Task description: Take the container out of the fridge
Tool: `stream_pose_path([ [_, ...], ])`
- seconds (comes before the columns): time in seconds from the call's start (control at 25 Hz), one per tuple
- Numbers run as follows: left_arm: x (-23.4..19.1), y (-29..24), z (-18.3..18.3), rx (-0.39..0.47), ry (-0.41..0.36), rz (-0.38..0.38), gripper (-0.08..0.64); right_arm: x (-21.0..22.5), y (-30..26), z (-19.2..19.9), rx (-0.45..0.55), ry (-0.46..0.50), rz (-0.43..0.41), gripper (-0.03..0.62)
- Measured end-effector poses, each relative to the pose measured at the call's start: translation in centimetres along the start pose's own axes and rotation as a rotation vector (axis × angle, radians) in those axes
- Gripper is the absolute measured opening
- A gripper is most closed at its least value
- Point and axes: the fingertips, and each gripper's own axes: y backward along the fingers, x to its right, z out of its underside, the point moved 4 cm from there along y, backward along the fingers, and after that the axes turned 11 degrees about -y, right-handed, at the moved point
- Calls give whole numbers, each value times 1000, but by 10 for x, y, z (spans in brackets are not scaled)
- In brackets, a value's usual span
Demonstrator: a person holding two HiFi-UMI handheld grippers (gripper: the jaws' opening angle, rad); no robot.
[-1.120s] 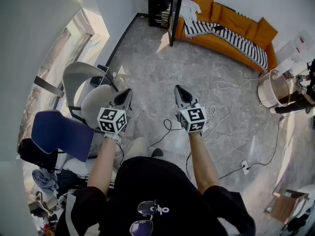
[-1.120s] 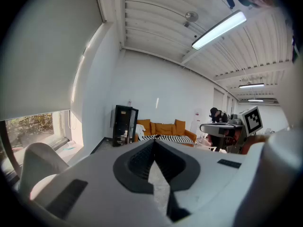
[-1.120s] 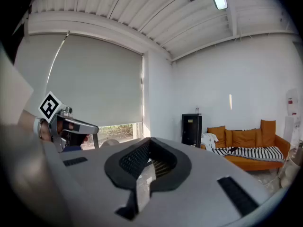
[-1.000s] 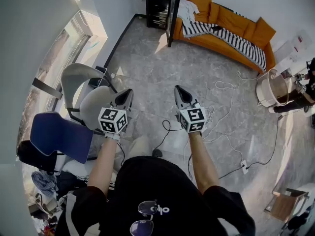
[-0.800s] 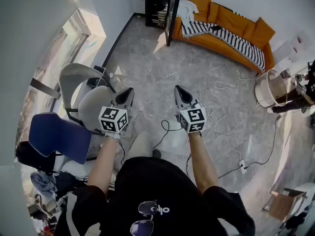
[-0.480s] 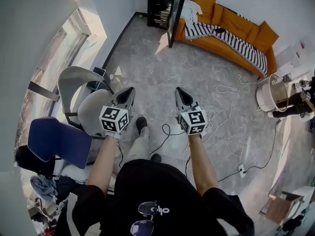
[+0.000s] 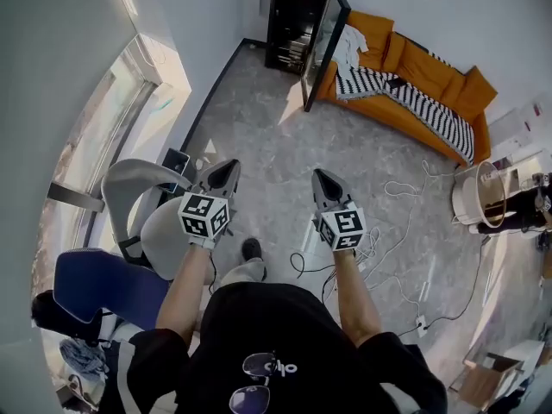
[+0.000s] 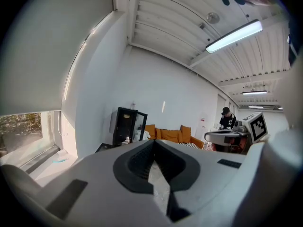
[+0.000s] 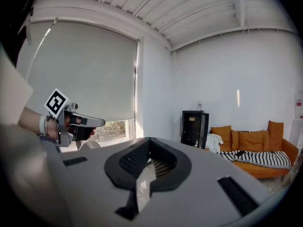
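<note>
A black fridge [image 7: 293, 15] stands against the far wall with its glass door [image 7: 325, 48] swung open. It also shows small in the left gripper view as the fridge [image 8: 125, 126] and in the right gripper view as the fridge [image 9: 192, 126]. No container can be made out inside it from here. My left gripper [image 7: 226, 172] and right gripper [image 7: 323, 181] are held side by side at waist height, pointing toward the fridge and far from it. Both are shut with nothing in them. The left gripper [image 8: 154, 150] and right gripper [image 9: 147, 148] show their jaws pressed together.
An orange sofa [image 7: 431, 84] with a striped blanket sits right of the fridge. A grey chair [image 7: 138, 197] and a blue chair [image 7: 95, 287] stand at my left by the window. Cables [image 7: 392, 222] trail over the floor at right, near a white tub [image 7: 479, 197].
The person has stepped forward: the fridge and sofa have come nearer, and the chairs have slid back to the left. Both grippers stay shut and level.
</note>
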Motion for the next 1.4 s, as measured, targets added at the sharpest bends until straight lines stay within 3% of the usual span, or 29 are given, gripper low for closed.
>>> stream_pose_path([
  [0.28,-76,-55,1,-21,8,24,0,9,-93,-17,-3,-11,17,8],
  [0.68,-157,-161,-8,-33,9,30,0,65,-217,-45,-10,-18,6,8],
  [1.4,-320,-435,-85,-61,-22,-25,0,254,-482,-151,4,-75,-25,8],
])
